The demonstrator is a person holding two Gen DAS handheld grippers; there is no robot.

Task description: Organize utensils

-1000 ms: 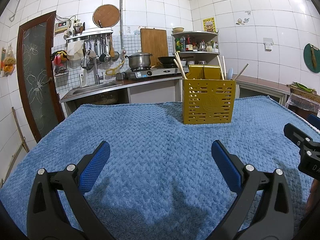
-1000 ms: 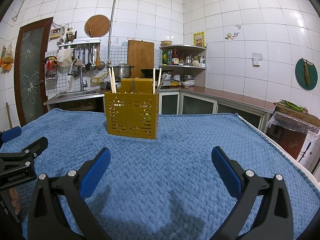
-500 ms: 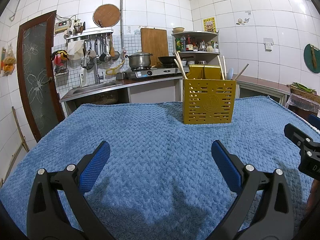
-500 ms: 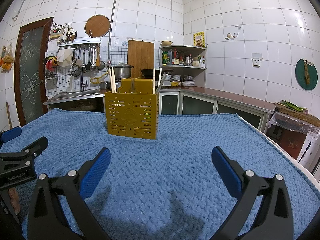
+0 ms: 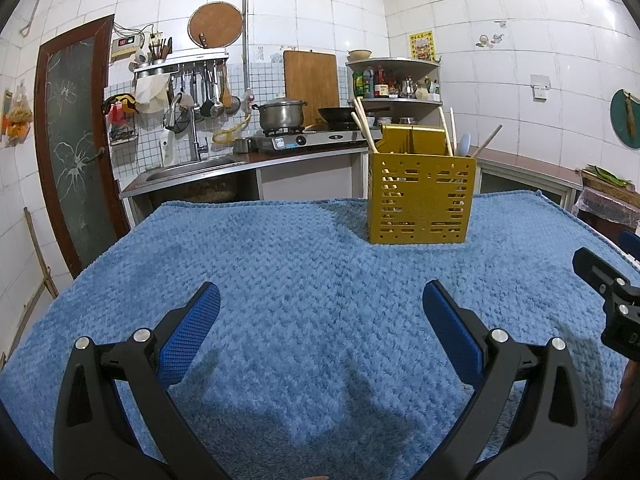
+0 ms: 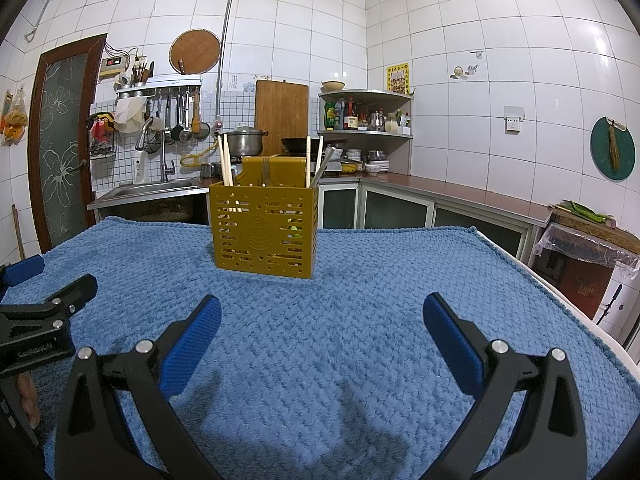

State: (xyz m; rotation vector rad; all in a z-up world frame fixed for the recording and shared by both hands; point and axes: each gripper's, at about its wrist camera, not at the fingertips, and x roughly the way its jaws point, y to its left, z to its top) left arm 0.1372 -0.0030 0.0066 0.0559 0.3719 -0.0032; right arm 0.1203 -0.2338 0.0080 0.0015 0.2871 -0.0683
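Left gripper (image 5: 321,307): matte black plastic arms, ribbed blue pads (image 5: 188,334), round silver screws at the pivots.
Right gripper (image 6: 322,320): same black frame, blue textured pads (image 6: 191,346), silver screws.
Markings: pale lettering on a black body, too small to read.
Skin: a sliver beside each frame.

One yellow utensil caddy (image 6: 264,232); one blue towel (image 6: 360,320); two grippers, left gripper (image 5: 320,312) and right gripper (image 6: 322,316); one pot (image 5: 281,114); one cutting board (image 6: 281,116).
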